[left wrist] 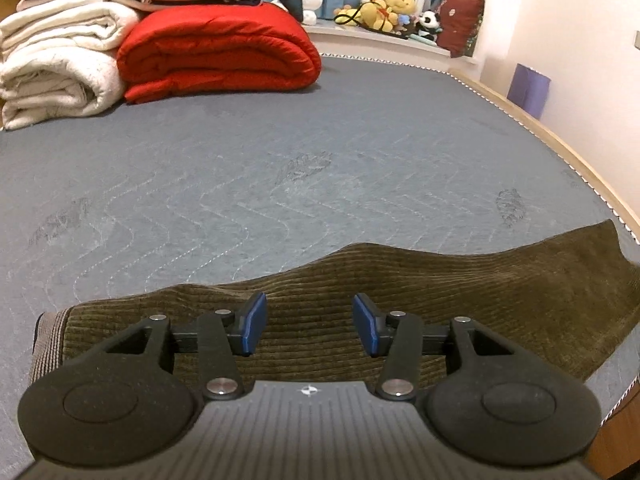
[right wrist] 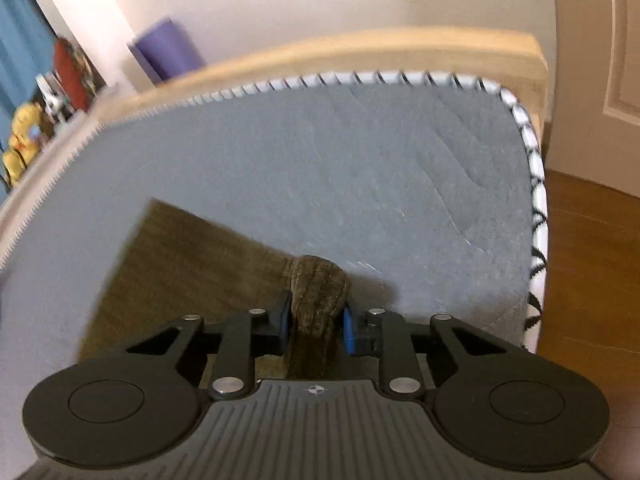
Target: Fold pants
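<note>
Left claw (left wrist: 309, 326) hovers over olive corduroy pants (left wrist: 460, 292), blue pads apart, nothing held. Right claw (right wrist: 314, 322) clamped on bunched fold of pants (right wrist: 316, 280), lifting it. Pants spread along near edge of grey mattress (left wrist: 280, 168). Beyond: red quilt (left wrist: 220, 52), white blankets (left wrist: 56, 68), plush toys (left wrist: 384, 10).

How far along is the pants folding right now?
Early to middle stage. The olive corduroy pants lie as one long strip on the grey mattress, so the legs may already be laid together, though I can't confirm it. In hand: the right tool is shut on a bunched end of the pants, while the left tool hovers open above them. Left: the crosswise folds.
</note>
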Demonstrator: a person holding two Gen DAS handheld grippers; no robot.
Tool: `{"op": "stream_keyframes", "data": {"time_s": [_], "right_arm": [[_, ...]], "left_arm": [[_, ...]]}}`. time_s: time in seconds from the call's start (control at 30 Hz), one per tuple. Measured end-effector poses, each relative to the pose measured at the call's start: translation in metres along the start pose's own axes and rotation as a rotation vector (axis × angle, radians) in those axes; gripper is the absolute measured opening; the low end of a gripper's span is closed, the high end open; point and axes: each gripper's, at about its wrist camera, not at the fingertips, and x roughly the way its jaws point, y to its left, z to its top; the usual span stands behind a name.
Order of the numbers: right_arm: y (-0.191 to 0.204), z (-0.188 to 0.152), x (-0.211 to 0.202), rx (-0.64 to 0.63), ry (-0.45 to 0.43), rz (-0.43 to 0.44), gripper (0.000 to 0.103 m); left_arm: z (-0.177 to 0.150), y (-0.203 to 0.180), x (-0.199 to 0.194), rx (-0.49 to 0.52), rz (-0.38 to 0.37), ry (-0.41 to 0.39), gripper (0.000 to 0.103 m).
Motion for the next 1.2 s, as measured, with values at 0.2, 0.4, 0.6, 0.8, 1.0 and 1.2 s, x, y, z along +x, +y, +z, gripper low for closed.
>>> {"op": "stream_keyframes", "data": {"time_s": [0.2,0.4,0.6,0.8,1.0,1.2], "right_arm": [[0.103,-0.033,-0.087,-0.251,-0.136,0.355,0.024],[0.204,-0.162,-0.163,-0.757,0.086,0.940,0.025],[0.226,-0.317,-0.195,-1.280,0.485,1.130,0.045],[0.223,-0.305,-0.200,-1.253,0.491,1.167,0.063],[0.219,-0.283,-0.173,-1.244,0.435,1.039,0.063],[0.211,-0.319,-0.176,-1.463,0.357,1.019,0.062]], "left_arm": [[0.001,0.009,0.001,-0.050,0.012,0.022,0.053],[0.000,0.016,0.012,-0.070,0.029,0.051,0.053],[-0.002,0.022,0.026,-0.102,-0.002,0.112,0.056],[-0.001,0.015,0.040,-0.127,-0.076,0.147,0.055],[0.001,-0.009,0.052,-0.094,-0.125,0.166,0.046],[0.004,-0.025,0.056,-0.068,-0.134,0.159,0.046]]}}
